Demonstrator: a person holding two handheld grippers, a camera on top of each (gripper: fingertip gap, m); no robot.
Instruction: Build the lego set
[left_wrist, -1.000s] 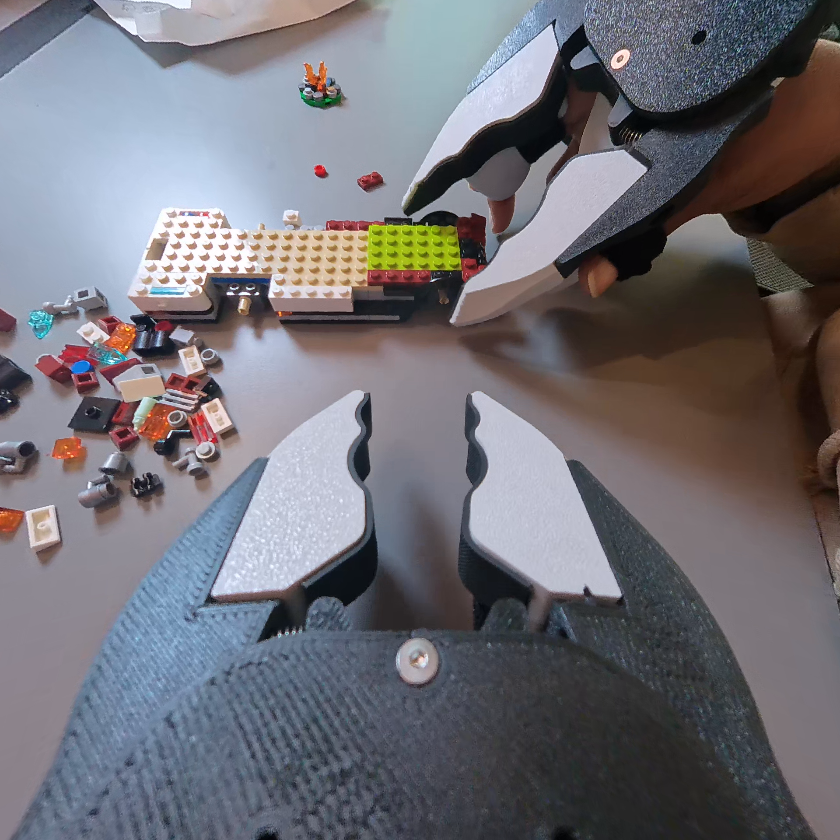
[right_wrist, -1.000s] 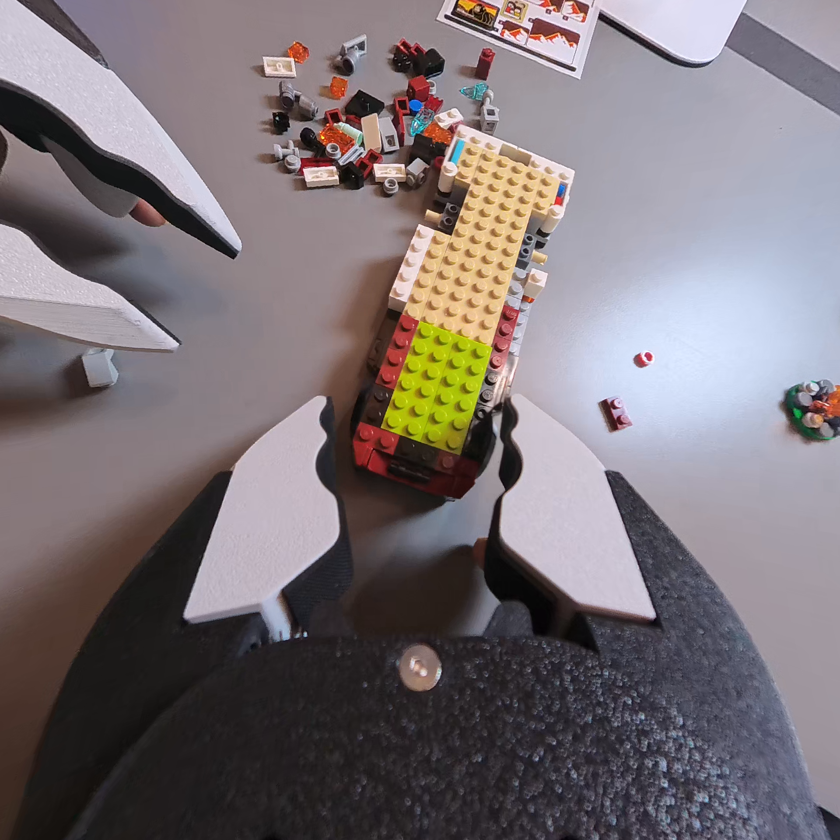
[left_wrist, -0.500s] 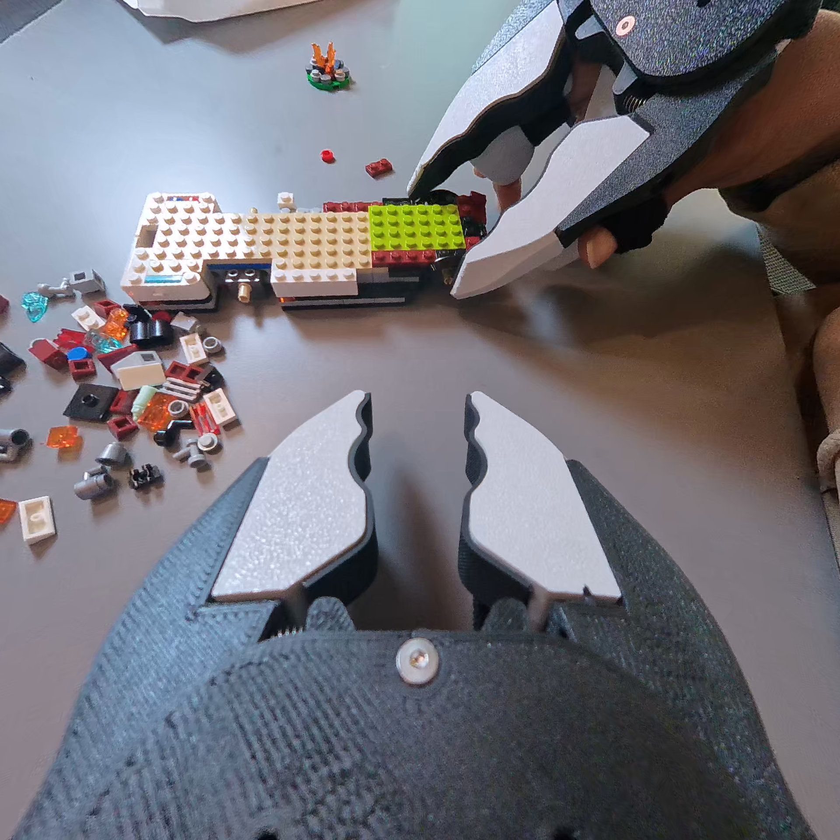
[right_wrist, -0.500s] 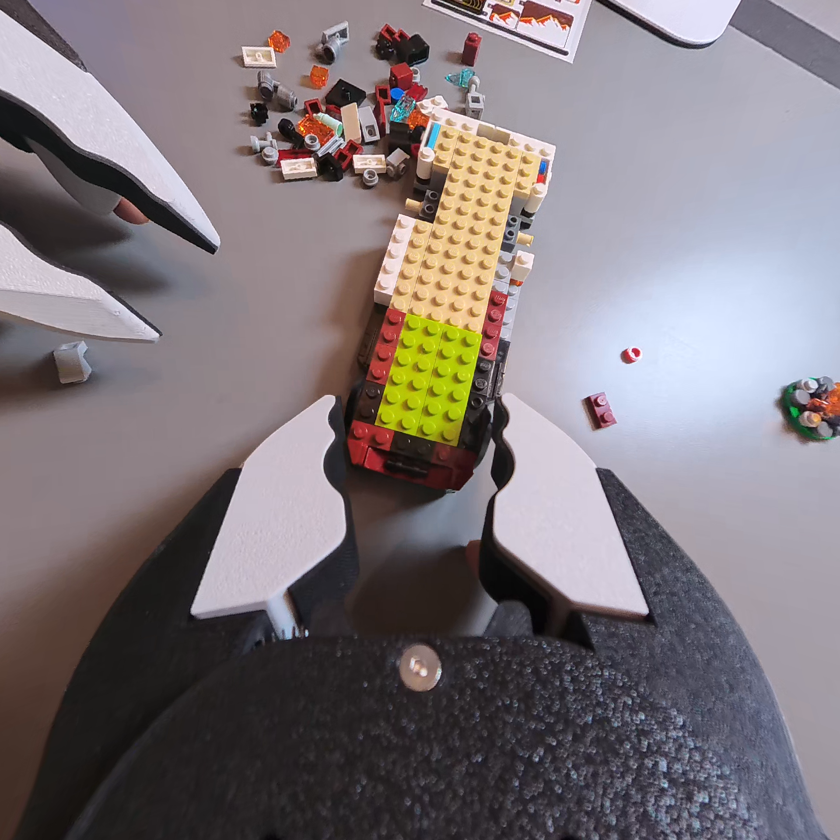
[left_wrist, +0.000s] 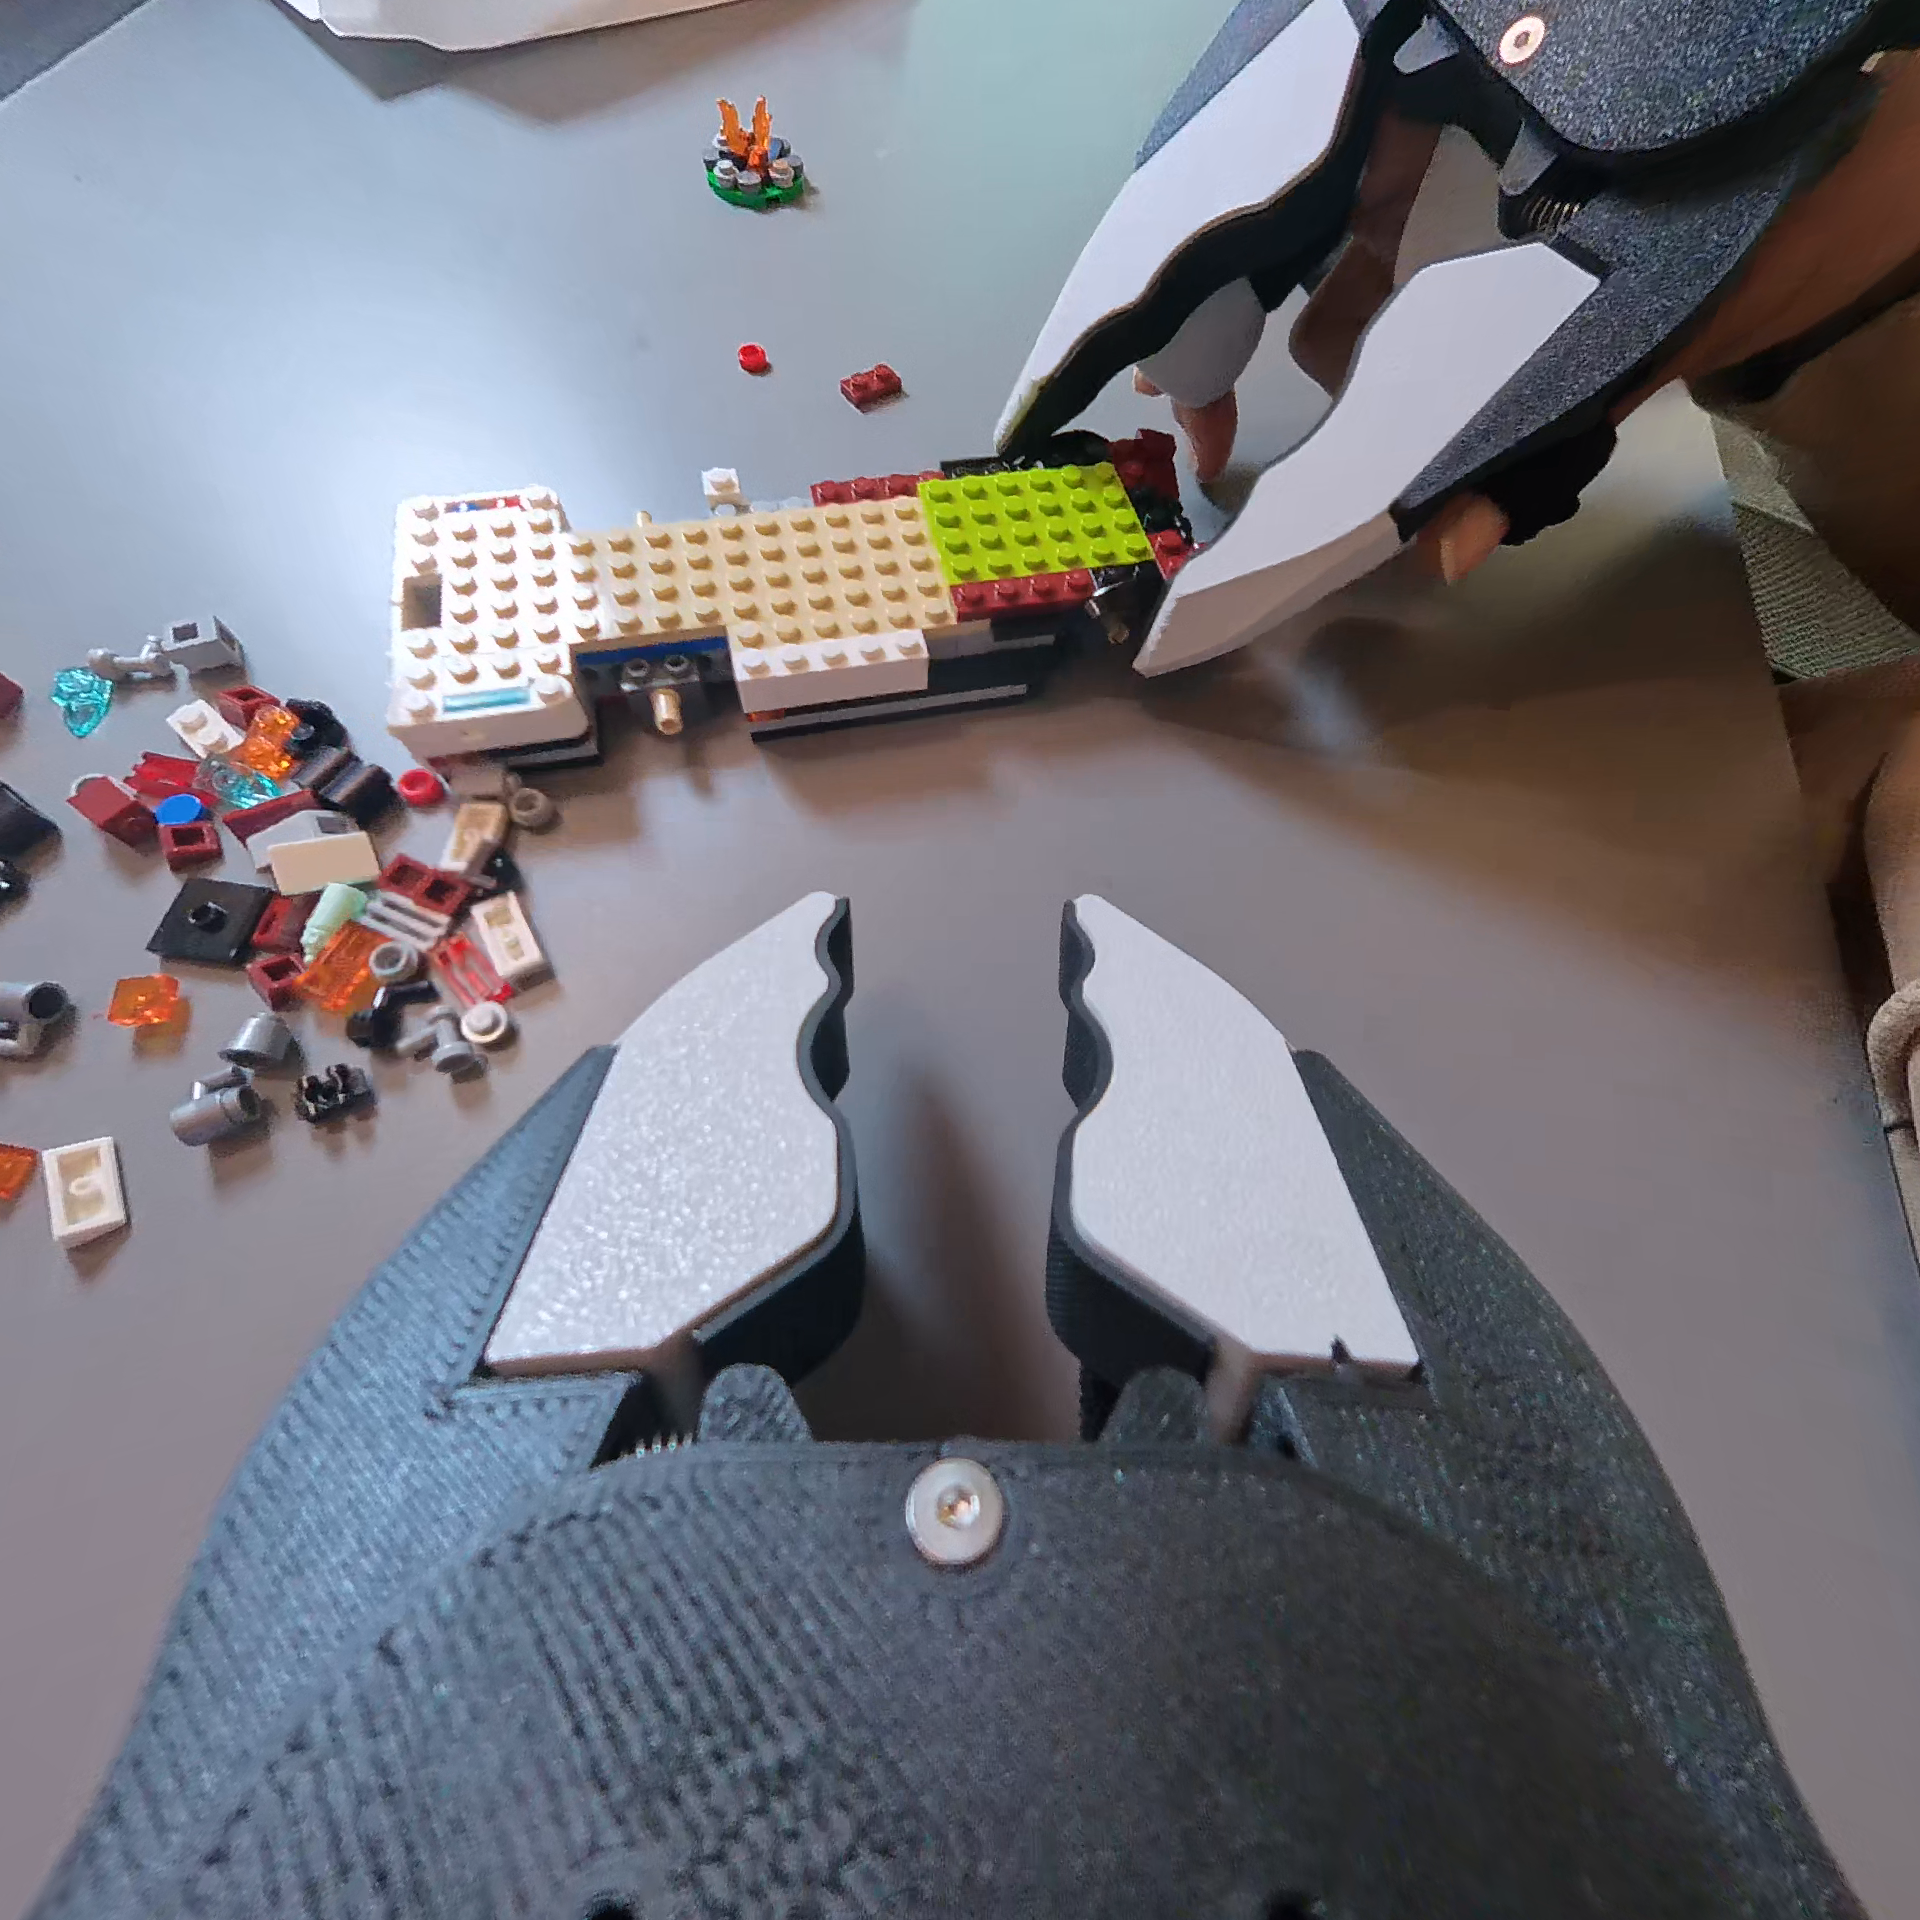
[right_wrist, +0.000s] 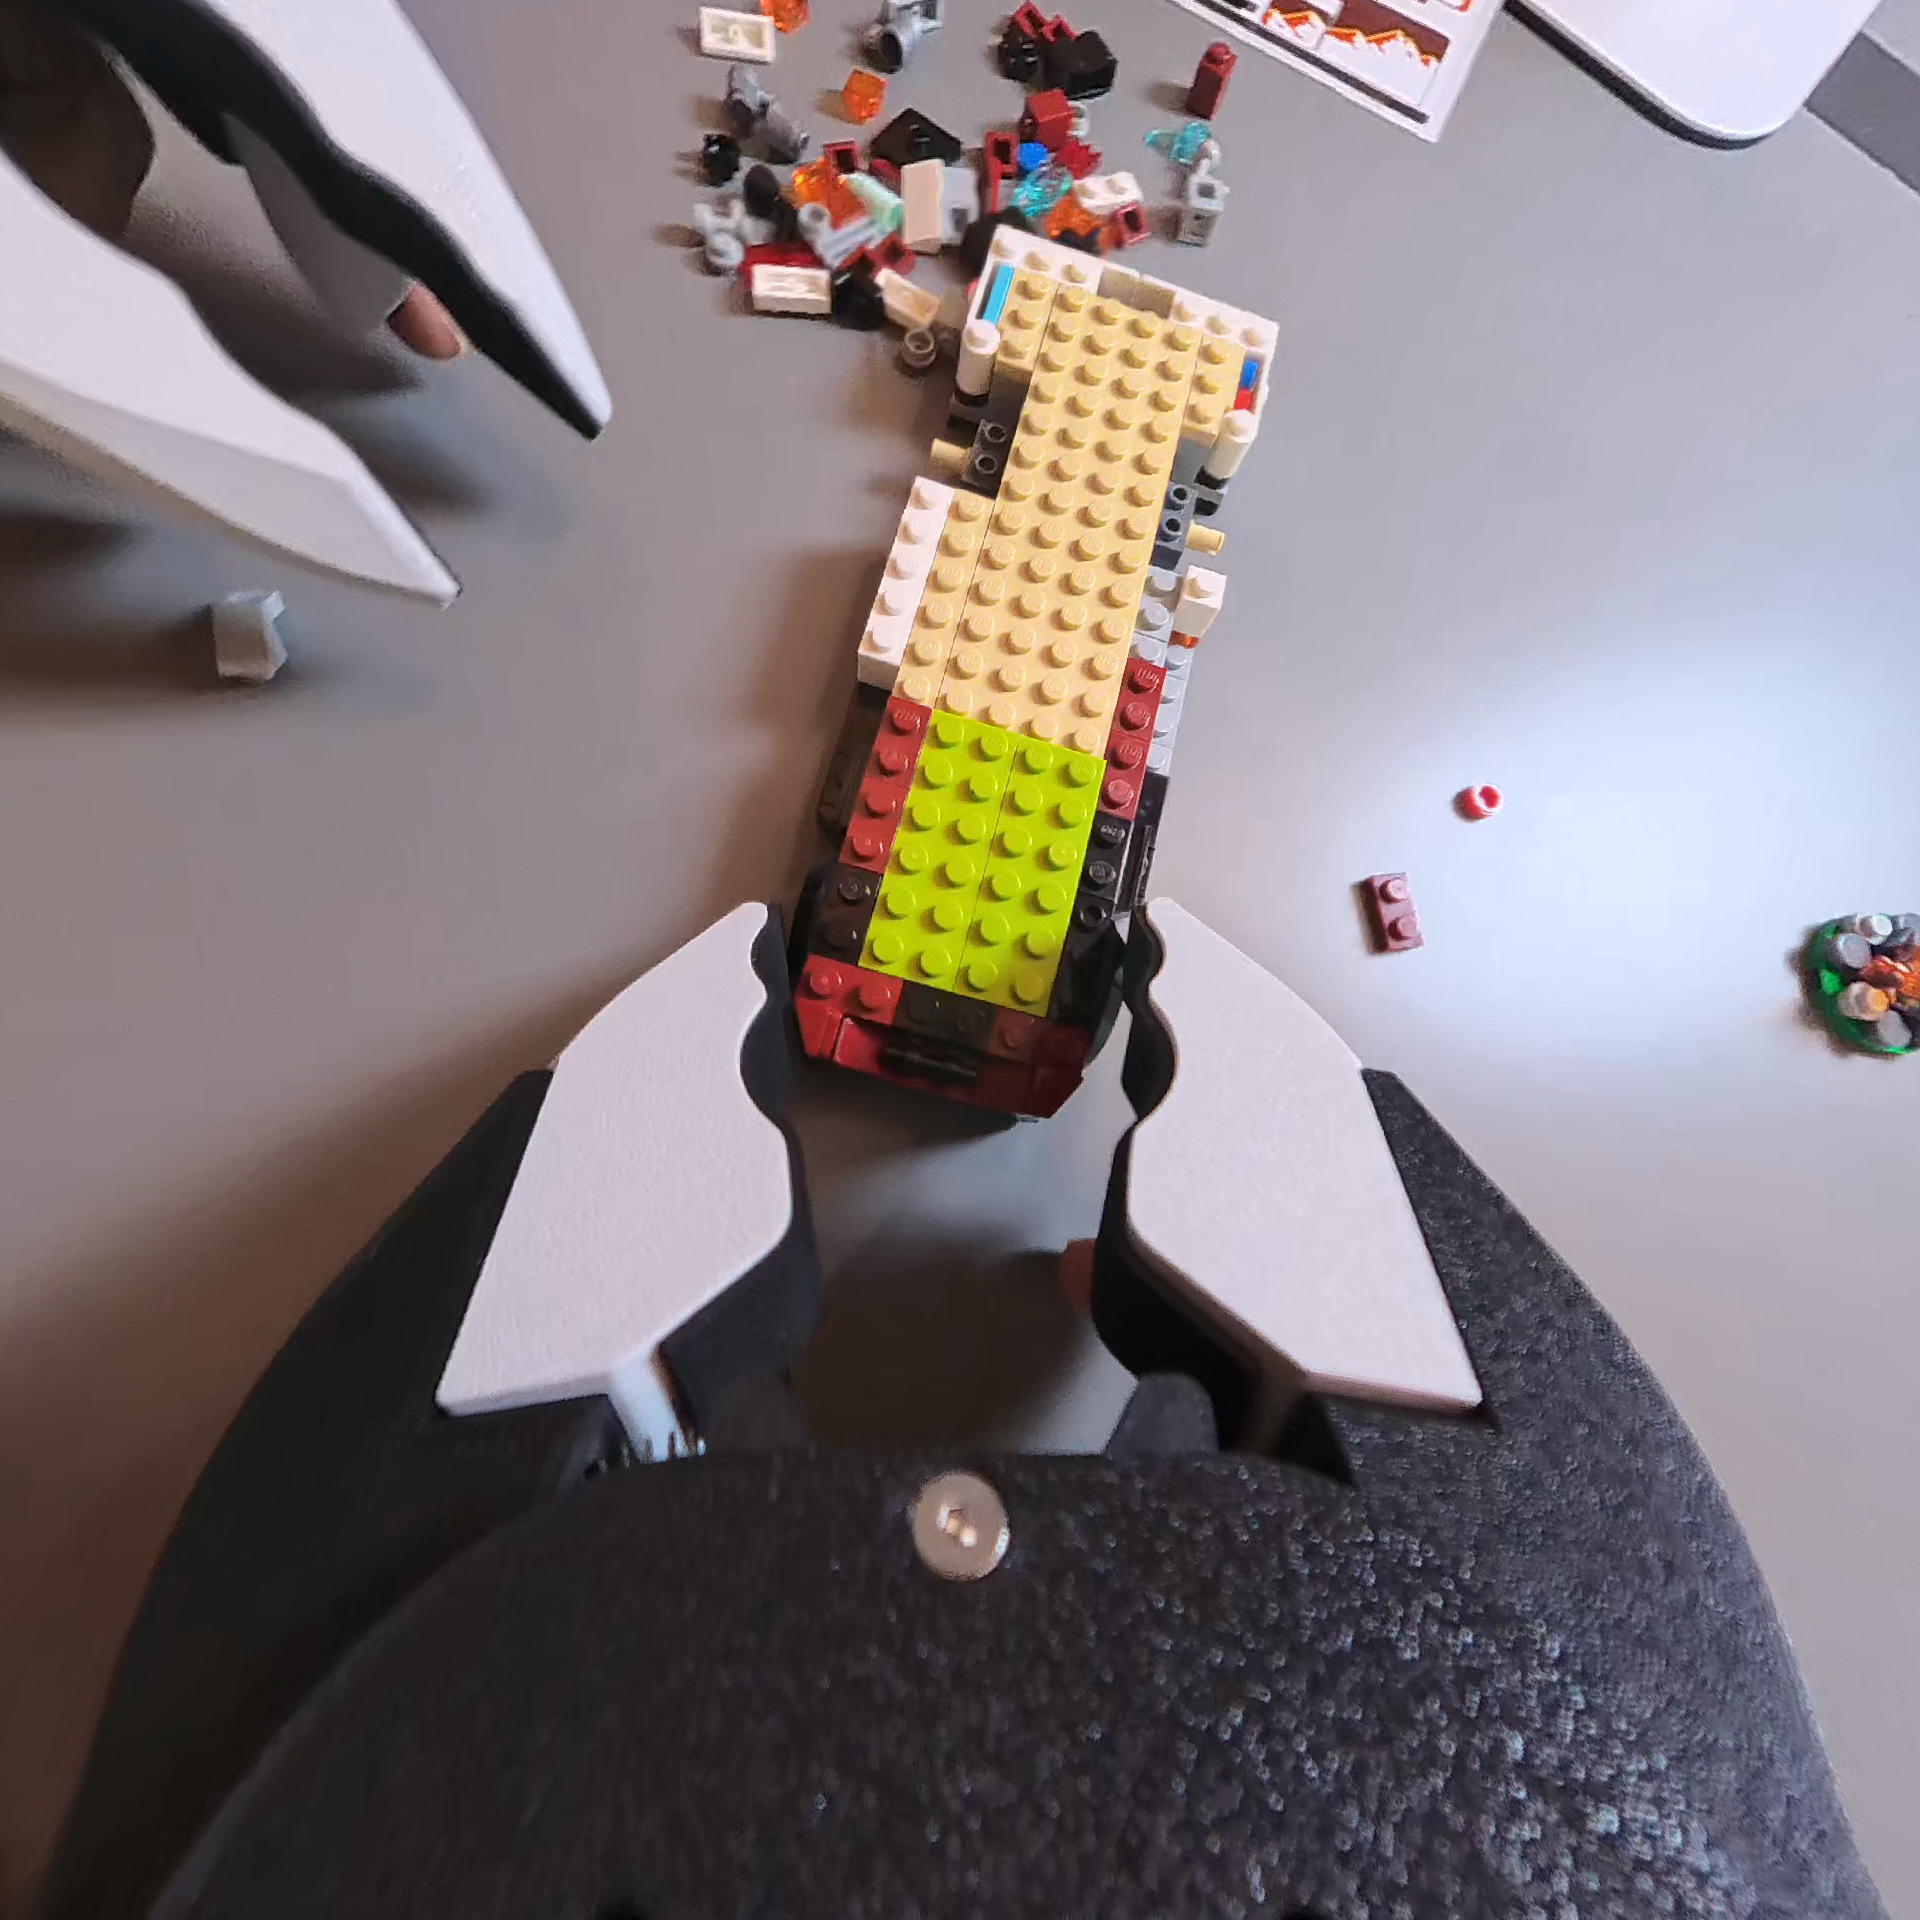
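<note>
- Grey tabletop (left_wrist: 1351, 935) filled both views, with a white sheet's edge at the top left of the left wrist view and a printed leaflet (right_wrist: 1351, 52) at the top of the right wrist view.
- At the left of the left wrist view lay a scatter of loose small bricks (left_wrist: 312, 883), dark red, black, grey, white and clear orange.
- Just right of that scatter sat the long brick model (left_wrist: 748, 582), white and tan with a lime green plate (left_wrist: 1039, 520) at its right end, flat on the table.
- Above it lay a small campfire piece (left_wrist: 756, 156), a red stud (left_wrist: 753, 357) and a dark red plate (left_wrist: 871, 384).
- At bottom centre the left gripper (left_wrist: 956, 925) stood apart, nothing between its fingers, well short of the model.
- At the upper right the right gripper (right_wrist: 951, 925) straddled the model's dark red end, its fingers (right_wrist: 675, 1091) against both sides.
- A lone grey brick (right_wrist: 247, 634) lay at the left of the right wrist view.
</note>
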